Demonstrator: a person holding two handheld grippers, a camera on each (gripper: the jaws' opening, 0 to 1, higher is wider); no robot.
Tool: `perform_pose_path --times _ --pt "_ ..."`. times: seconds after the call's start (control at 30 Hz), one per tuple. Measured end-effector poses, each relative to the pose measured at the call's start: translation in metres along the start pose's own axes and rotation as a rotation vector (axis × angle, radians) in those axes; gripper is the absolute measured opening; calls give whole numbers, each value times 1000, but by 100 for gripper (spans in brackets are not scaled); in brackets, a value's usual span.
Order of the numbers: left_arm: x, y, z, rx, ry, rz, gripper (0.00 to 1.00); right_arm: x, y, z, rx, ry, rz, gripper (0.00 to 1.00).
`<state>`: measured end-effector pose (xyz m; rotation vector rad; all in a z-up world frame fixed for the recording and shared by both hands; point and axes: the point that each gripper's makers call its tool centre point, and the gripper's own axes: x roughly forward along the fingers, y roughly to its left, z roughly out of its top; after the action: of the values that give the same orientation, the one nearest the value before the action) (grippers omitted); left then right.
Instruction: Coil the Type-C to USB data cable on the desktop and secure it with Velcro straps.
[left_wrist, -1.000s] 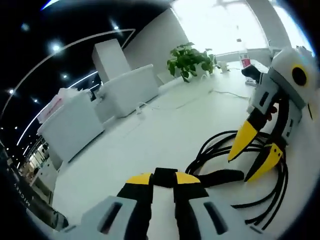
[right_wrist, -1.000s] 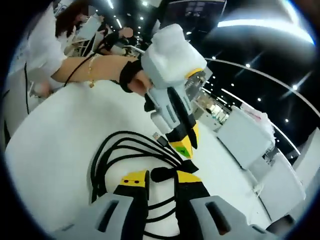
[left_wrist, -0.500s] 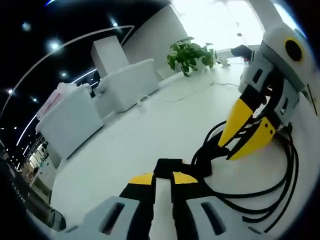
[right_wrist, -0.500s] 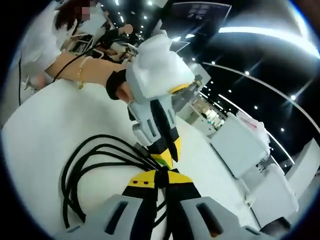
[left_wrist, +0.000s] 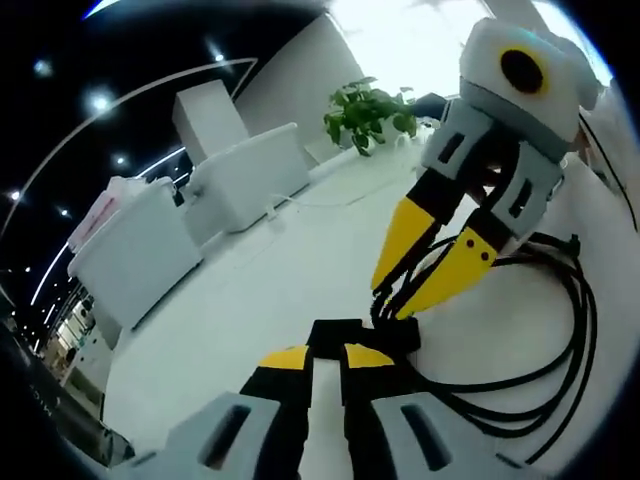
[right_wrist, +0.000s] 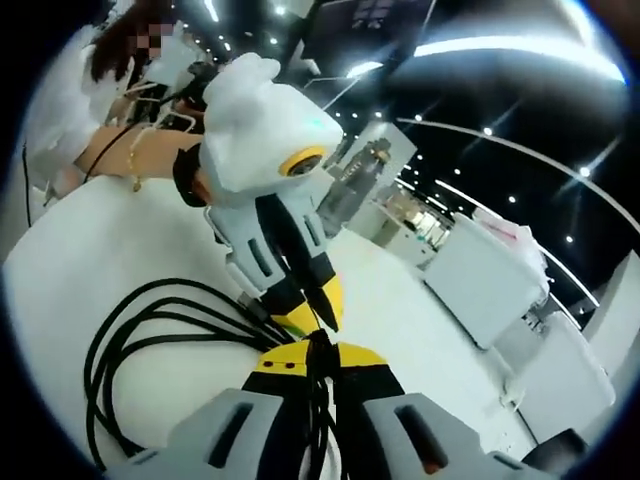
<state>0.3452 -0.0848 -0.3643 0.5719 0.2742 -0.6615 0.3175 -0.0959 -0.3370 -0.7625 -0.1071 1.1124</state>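
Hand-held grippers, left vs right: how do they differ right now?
The left hand-held gripper is shut on the Velcro strap; the right hand-held gripper is shut on the cable bundle. The left sits low at the desktop; the right comes down from above. Both have yellow-tipped black jaws.

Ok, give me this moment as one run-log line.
left tool: shut on Velcro strap | right tool: shut on cable bundle | cable coiled on white desktop | strap not yet wrapped
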Motion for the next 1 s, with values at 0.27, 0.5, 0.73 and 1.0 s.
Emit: perform_pose_path --times 0.27,0.5,0.73,1.0 --pt "0 -1 -1 1 0 -1 12 1 0 7 -12 -21 6 11" --pt "-1 -2 -1 5 1 0 12 1 0 9 49 -33 34 9" --pt "2 -9 0 51 -5 -36 5 9 -14 8 171 -58 90 1" --pt "5 -11 0 152 14 -48 3 36 -22 -17 207 -22 136 1"
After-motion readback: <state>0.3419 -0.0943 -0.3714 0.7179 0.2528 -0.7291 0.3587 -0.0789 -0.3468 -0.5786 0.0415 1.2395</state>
